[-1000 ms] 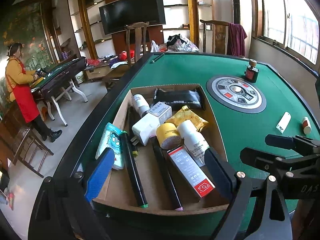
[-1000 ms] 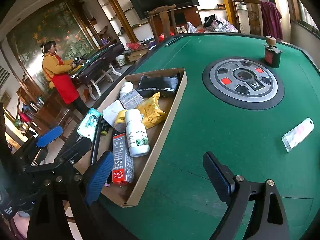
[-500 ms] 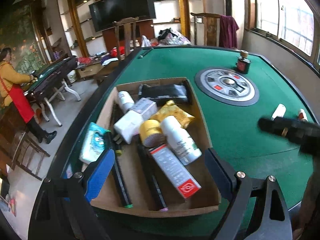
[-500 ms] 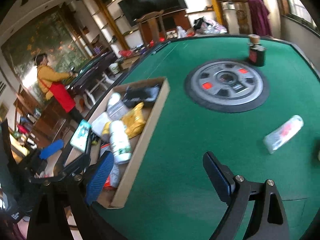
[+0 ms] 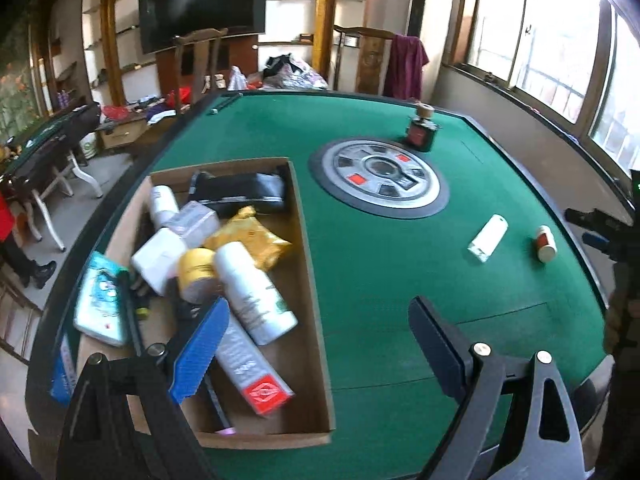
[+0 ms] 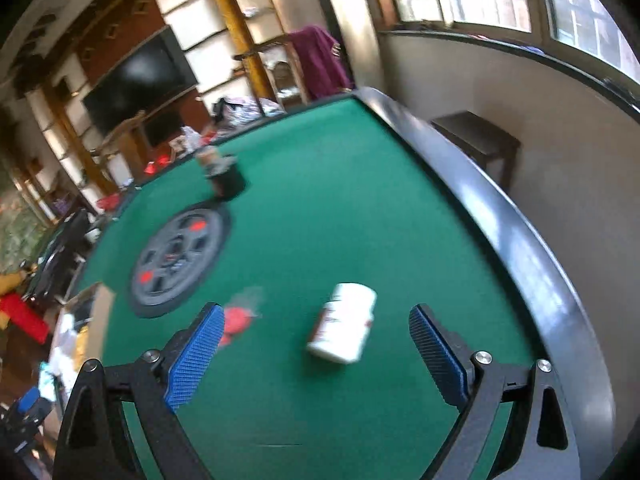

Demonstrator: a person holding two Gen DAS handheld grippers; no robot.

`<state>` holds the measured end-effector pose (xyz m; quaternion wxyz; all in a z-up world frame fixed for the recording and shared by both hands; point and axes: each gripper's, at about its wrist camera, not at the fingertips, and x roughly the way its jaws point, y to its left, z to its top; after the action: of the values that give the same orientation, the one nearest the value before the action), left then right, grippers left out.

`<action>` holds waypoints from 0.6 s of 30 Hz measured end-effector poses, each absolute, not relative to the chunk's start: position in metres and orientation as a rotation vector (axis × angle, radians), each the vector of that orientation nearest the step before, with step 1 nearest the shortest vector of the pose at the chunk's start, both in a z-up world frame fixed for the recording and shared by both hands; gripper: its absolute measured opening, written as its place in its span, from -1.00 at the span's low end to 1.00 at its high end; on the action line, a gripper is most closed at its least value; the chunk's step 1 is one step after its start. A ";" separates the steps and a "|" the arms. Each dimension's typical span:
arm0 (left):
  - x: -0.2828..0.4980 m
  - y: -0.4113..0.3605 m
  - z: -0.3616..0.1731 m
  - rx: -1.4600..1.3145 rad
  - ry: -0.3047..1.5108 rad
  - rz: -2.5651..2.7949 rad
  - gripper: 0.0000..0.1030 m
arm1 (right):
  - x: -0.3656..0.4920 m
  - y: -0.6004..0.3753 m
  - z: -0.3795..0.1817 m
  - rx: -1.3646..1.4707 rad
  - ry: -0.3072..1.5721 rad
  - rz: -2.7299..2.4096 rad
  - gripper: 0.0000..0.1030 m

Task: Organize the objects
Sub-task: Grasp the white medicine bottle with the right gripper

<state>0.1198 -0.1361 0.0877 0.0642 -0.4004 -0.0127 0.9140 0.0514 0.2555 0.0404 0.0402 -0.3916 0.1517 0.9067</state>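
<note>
Covering most of both views, a big green bench (image 5: pixel 360 280) is seen, with a round grey dial (image 5: pixel 378 176) set in its middle. A long cardboard box (image 5: pixel 316 320) is laid on the left part of the bench, and it is packed with bottles, packets and pens. A dark little bottle with a cork top (image 5: pixel 420 130) is stood just past the dial.

Two small things are left out on the green, well apart from the box: a flat white tube (image 5: pixel 488 238) and a small white pill bottle (image 6: pixel 344 328), which is lying on its side near the bench's dark rim.

The right hand-held gripper (image 6: pixel 316 356) is held low over the pill bottle, with its blue pads spread wide on either side and nothing touched yet. The left hand-held gripper (image 5: pixel 316 348) is also spread wide and empty, and it is held above the near end of the box.

The pill bottle looks like the next thing to be picked up. It is round and lying down, so it could be rolled away toward the rim if one pad is bumped into it first. The right view is blurred, so a fast move may be aimed badly. The smooth side could also be slipped on if it is pinched too near an end.
</note>
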 end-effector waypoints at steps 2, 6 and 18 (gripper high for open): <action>0.120 -0.127 0.088 -1.203 -0.016 2.751 0.76 | 0.042 0.254 0.033 -1.218 0.413 2.747 0.87; 0.120 -0.108 0.090 -1.200 0.050 2.733 0.76 | 0.018 0.244 0.014 -1.256 0.245 2.676 0.86; 0.081 -0.032 0.071 -1.257 0.152 2.576 0.76 | 0.002 0.241 -0.017 -1.337 0.134 2.664 -0.25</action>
<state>0.0813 -0.0322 0.0707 0.1352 -0.4337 0.0524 0.8893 0.0019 0.2410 -0.0169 0.0787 -0.4468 0.0447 0.8901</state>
